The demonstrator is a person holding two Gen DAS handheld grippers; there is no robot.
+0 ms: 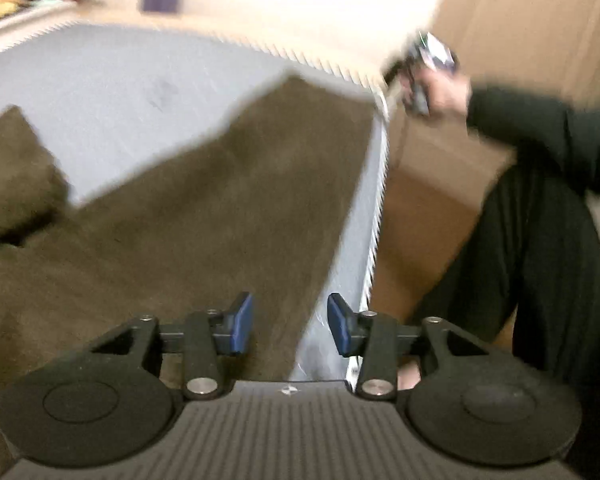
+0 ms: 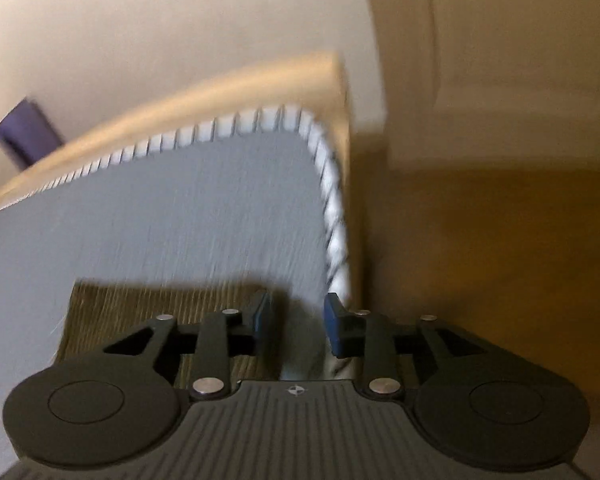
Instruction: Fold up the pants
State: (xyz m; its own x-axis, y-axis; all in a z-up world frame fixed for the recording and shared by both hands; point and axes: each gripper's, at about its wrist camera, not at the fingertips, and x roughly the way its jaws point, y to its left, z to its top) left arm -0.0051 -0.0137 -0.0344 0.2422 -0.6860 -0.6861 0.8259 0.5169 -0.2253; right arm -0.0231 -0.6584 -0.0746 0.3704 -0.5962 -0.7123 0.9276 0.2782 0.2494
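My left hand-held gripper (image 1: pixel 290 322) and right hand-held gripper (image 2: pixel 298 322): jaws apart, empty, above the pants (image 1: pixel 220 200) by the mattress (image 2: pixel 180 208) edge; bare mattress beyond.

The left tool (image 1: pixel 290 322) is held with its blue pads apart, nothing gripped between them. The right tool (image 2: pixel 296 322), likewise parted and empty, is seen blurred at upper right, held in a dark-sleeved hand (image 1: pixel 444 92).

Both wrist views steeply down, mattress (image 1: pixel 140 92) shared, blurred.
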